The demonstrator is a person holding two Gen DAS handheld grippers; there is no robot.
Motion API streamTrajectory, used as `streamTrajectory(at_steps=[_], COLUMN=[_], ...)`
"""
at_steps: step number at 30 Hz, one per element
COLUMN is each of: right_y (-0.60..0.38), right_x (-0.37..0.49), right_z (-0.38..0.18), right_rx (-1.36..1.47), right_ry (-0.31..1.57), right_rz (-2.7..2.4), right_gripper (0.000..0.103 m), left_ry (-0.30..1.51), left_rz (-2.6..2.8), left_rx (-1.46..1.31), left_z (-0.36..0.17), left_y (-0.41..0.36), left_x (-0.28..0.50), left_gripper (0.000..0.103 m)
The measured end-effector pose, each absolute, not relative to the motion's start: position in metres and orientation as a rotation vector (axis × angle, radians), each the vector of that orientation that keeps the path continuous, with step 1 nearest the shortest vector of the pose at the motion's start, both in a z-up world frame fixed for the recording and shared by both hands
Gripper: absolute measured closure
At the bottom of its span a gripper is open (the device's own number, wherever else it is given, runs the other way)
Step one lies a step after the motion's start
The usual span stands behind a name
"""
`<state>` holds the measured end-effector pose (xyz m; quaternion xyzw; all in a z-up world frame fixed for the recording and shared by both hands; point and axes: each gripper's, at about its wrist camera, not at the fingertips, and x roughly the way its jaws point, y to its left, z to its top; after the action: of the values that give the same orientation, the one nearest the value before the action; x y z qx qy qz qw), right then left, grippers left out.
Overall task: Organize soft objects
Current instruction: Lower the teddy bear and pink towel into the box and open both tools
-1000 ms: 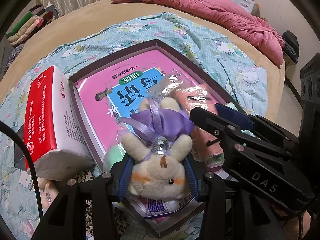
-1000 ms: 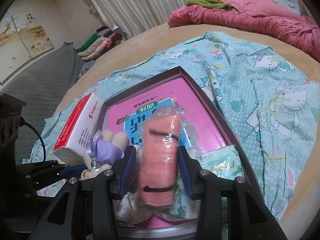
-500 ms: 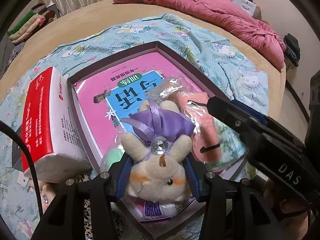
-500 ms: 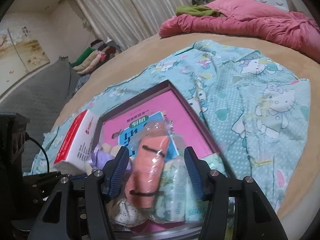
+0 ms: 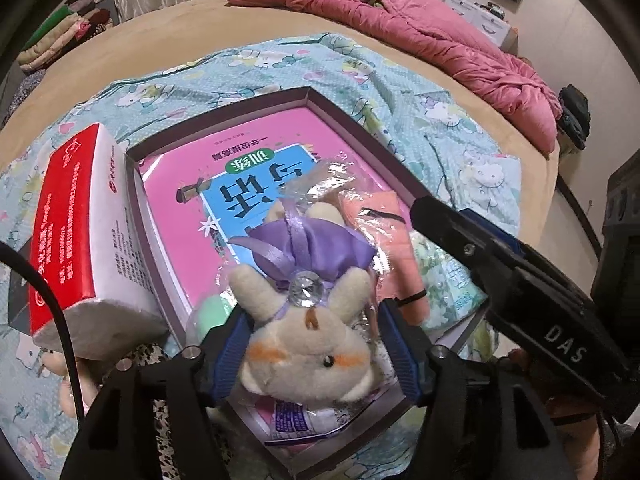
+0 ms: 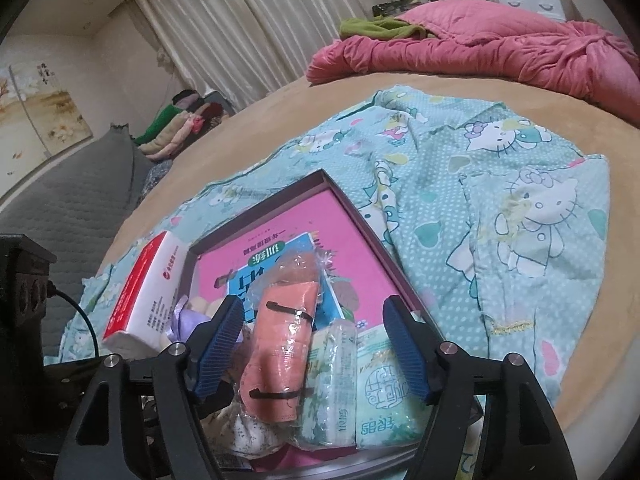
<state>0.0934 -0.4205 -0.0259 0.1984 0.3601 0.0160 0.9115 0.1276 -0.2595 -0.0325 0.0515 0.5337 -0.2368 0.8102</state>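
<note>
Both tongs opening; rabbit (image 5: 304, 344) half-hidden.

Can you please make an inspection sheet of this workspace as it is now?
Surface: tan bed with a turquoise cartoon-print cloth spread on it.
Job's things: cream plush rabbit with purple satin bow, bagged salmon-orange cloth roll and green-printed tissue packs, all lying in the shallow purple-rimmed box on a pink book.
Clutter: red-and-white tissue pack leaning beside the box.
Grippers: left gripper opening, rabbit between its pads; right gripper opening, pads clear of the roll.
Cables: black cable at left.
Surroundings: pink quilt, curtains, folded clothes.
</note>
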Motion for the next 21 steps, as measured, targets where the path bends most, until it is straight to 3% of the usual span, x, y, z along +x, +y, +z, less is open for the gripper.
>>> streamTrajectory(at_steps=[21], right_y=[-0.422], right_x=[0.083], right_z=[-0.018], right_rx=[0.363], right_ry=[0.713], right_rz=[-0.027], right_gripper=[0.025], left_ry=[1.096], left_rz=[-0.487], left_rx=[0.078], left_z=[-0.018], left_y=[-0.246], left_x=[0.12], left_gripper=[0.033])
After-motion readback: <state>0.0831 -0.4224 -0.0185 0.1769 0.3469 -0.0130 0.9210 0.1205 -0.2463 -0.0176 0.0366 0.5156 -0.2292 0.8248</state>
